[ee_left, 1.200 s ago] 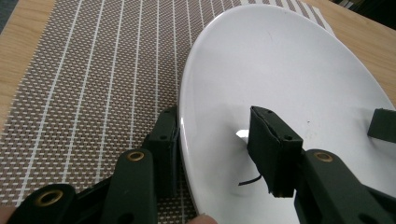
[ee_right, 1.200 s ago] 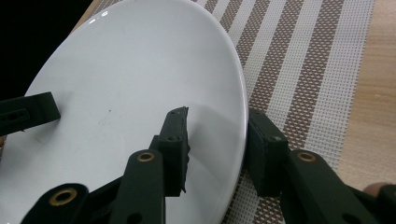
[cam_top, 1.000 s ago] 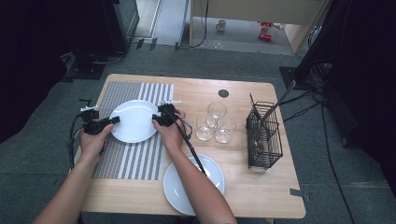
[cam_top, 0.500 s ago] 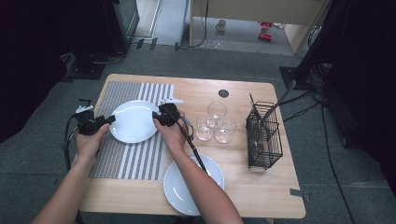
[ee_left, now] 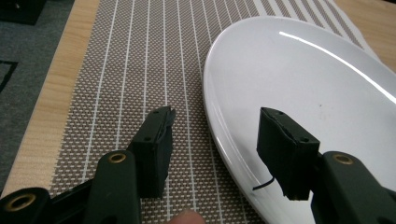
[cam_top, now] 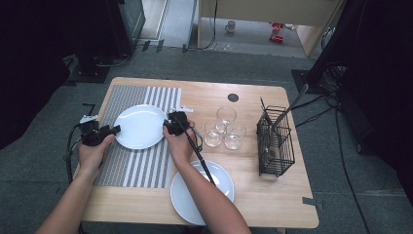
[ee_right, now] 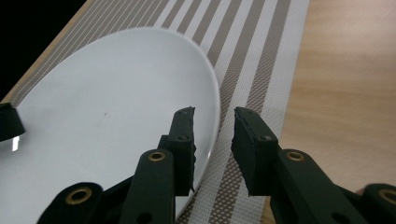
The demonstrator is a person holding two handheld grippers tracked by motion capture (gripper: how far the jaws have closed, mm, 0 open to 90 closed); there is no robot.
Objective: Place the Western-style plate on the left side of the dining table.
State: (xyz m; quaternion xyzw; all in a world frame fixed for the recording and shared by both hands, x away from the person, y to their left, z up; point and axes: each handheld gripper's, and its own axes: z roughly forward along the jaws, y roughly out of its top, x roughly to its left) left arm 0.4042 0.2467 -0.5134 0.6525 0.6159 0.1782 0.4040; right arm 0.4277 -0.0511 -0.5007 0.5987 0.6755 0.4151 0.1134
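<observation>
While fingers straddle white plate rim, no writing readable.

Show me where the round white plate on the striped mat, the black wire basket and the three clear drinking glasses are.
Round white plate (cam_top: 140,126), high view, its bare centre.
Black wire basket (cam_top: 275,146), high view, its front wall.
Three clear drinking glasses (cam_top: 226,117), high view, rim of the farthest glass.

My left black two-jaw gripper stands part-open; my right black two-jaw gripper has been narrowing, jaws still apart.
</observation>
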